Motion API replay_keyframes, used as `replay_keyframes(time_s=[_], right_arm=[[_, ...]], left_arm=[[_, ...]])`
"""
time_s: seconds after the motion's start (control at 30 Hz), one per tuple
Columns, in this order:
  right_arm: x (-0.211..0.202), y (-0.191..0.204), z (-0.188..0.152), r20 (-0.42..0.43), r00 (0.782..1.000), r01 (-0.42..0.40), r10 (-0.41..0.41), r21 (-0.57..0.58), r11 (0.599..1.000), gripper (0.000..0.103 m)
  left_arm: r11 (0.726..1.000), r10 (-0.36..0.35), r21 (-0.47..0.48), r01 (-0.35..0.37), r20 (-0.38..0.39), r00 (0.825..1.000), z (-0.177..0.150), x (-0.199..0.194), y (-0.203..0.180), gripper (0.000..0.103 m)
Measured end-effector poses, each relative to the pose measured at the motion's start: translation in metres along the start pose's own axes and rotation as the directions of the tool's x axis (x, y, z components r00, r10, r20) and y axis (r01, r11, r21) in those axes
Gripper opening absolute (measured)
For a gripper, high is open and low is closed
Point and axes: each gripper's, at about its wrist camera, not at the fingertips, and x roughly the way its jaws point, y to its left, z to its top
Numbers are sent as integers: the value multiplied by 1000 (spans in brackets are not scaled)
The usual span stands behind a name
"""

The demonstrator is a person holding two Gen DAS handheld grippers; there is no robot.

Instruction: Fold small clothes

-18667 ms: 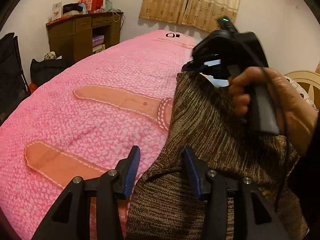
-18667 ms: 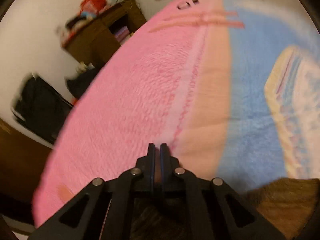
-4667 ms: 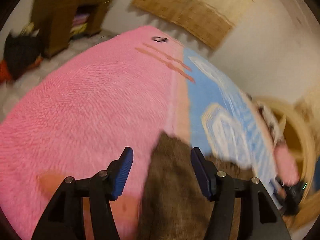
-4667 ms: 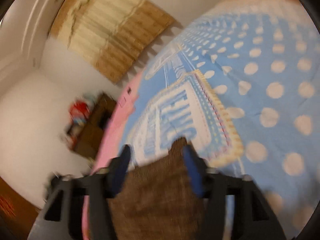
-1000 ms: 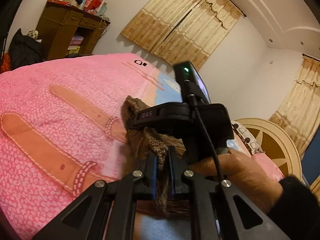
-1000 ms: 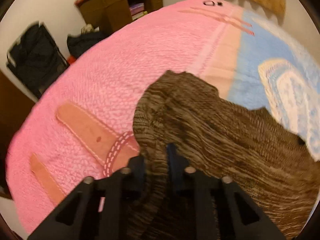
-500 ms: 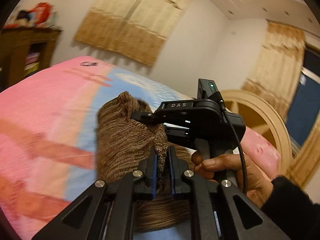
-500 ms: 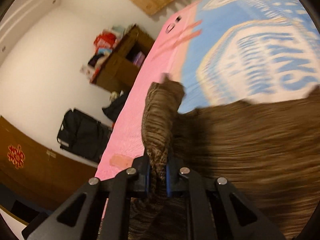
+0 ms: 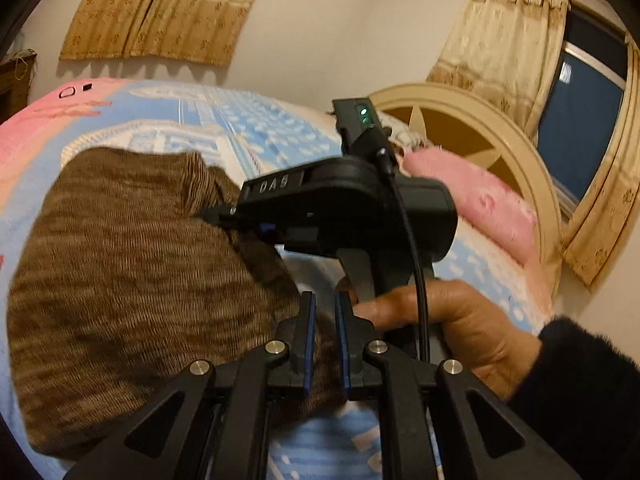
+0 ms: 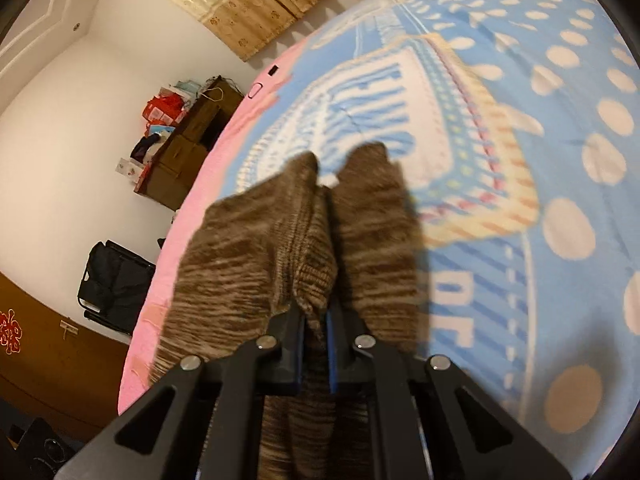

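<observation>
A brown knitted garment (image 9: 128, 280) lies folded on the blue part of the bedspread (image 9: 256, 128). My left gripper (image 9: 322, 324) is shut on its near edge, with cloth showing between the blue pads. My right gripper (image 10: 314, 334) is shut on a bunched fold of the same garment (image 10: 288, 236), whose two lobes spread out ahead of it. In the left wrist view the right gripper (image 9: 224, 216) comes in from the right, held by a hand (image 9: 452, 320), with its tip pressed into the cloth.
The bedspread is pink on the left (image 10: 192, 216) and blue with pale dots on the right (image 10: 568, 184). A pink pillow (image 9: 472, 200) lies by a round cream headboard (image 9: 480, 120). A wooden desk (image 10: 188, 144) and a black bag (image 10: 112, 280) stand beside the bed.
Both grippers have carried the garment rightward over the blue area and lowered it; the cloth now lies flatter. Both stay shut on it.
</observation>
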Motion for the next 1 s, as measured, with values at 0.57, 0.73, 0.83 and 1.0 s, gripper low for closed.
replay_keyframes(time_s=[0.57,0.73,0.83,1.0], right_arm=[[20,61,22,19,988,155,-154,-190,970,69],[43,75,8,13,964,258,-267,-309,915,22],[25,83,2,95,952,304,-290,-352,885,14],[0,76,10,156,930,367,-332,-373,852,11]], left_arm=[[998,11,-59,-9,32,999,2,-110,56,10],[979,147,-152,-138,50,988,10,-123,98,10],[968,175,-195,-159,63,983,14,-123,113,10],[963,201,-196,-183,78,977,19,-115,122,10]])
